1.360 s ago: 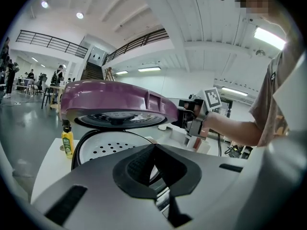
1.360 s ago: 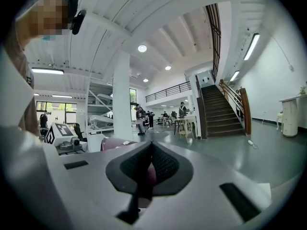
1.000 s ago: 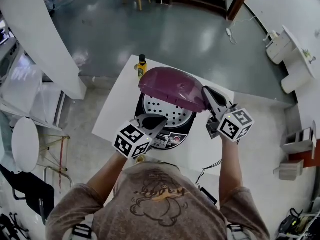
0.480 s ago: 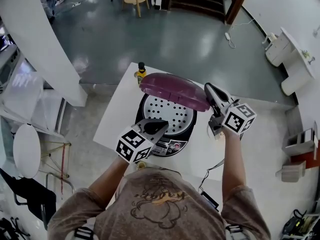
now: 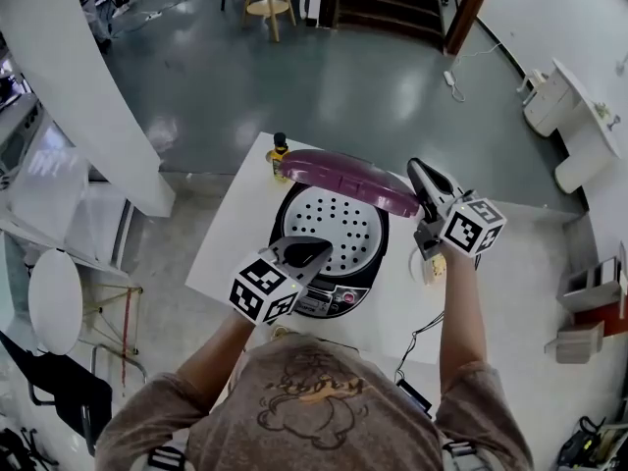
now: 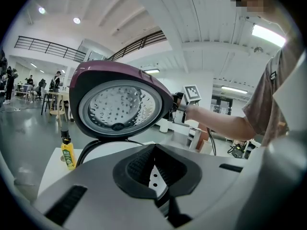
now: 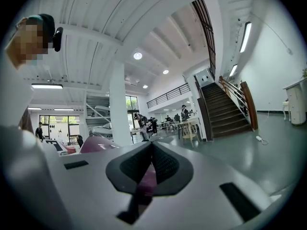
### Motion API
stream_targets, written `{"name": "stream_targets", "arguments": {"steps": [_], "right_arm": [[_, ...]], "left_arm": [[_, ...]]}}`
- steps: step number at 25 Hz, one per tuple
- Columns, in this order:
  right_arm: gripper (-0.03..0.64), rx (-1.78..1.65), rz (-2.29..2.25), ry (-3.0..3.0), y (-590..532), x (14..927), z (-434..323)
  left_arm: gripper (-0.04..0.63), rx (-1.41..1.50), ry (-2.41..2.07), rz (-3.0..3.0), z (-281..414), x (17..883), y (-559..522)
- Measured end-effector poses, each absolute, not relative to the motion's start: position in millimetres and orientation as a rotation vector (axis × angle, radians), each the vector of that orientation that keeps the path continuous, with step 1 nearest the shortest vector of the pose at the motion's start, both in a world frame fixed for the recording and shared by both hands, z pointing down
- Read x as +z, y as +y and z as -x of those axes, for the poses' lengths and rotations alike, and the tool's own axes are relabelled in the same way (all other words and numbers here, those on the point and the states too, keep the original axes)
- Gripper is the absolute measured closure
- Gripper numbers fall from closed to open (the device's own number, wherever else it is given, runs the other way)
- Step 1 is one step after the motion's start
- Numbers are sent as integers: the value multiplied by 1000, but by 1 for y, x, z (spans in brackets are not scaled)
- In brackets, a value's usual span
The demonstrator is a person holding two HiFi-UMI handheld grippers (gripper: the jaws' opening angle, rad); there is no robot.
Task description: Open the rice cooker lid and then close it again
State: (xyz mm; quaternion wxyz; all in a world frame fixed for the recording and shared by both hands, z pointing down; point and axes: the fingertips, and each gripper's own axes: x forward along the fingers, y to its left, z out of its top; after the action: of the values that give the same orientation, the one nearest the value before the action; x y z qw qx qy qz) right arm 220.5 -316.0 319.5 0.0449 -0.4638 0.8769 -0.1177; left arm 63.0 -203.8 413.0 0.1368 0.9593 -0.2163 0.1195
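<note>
Right tool (image 5: 416, 171), shut and empty, nudges the open lid (image 5: 343, 175) by its edge; left tool (image 5: 322, 250), also shut, likely steadies the rice cooker (image 5: 339, 292).

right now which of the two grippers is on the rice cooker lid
The right gripper: its jaws are closed on the right edge of the raised purple lid. The left gripper sits apart, low over the front of the cooker.

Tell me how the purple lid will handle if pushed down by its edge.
The lid looks rigid and rear-hinged, so it should swing rather than flex. Its glossy shell may slip where the right gripper pinches its rim.
</note>
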Motion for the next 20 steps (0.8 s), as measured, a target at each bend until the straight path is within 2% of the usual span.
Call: {"name": "stream_targets", "arguments": {"steps": [20], "right_arm": [[615,-362,1585,2578,-371,319,-265]], "left_arm": [[574,319,-703,-2747,-57,416,-220]]}}
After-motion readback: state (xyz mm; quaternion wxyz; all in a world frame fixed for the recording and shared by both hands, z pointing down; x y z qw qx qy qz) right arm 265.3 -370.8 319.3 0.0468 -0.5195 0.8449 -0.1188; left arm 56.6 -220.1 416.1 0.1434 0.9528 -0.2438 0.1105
